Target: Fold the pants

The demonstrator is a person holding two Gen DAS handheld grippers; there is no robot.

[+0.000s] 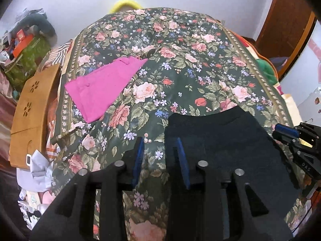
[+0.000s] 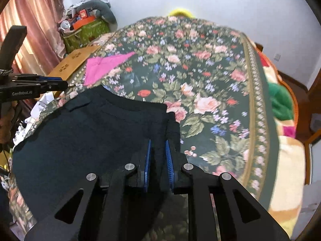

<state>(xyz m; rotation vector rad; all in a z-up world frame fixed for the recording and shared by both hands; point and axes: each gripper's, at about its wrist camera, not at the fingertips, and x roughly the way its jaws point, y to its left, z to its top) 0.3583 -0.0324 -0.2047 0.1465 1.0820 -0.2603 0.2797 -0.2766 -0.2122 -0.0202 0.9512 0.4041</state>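
The dark pants (image 2: 90,132) lay soft and limp (light, easily bunched) at the bed's (image 1: 180,64) near edge; the right gripper (image 2: 157,146) pinched their right edge, while the left gripper (image 1: 160,146) straddled the left edge, unclenched.

dark pants (image 1: 216,136) beside pink garment (image 1: 104,88)

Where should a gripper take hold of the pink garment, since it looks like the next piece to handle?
Take the pink garment at its near short edge, coming low from the near left. It lies flat on the floral cover, apart from the dark pants, so only an edge offers anything to pinch.
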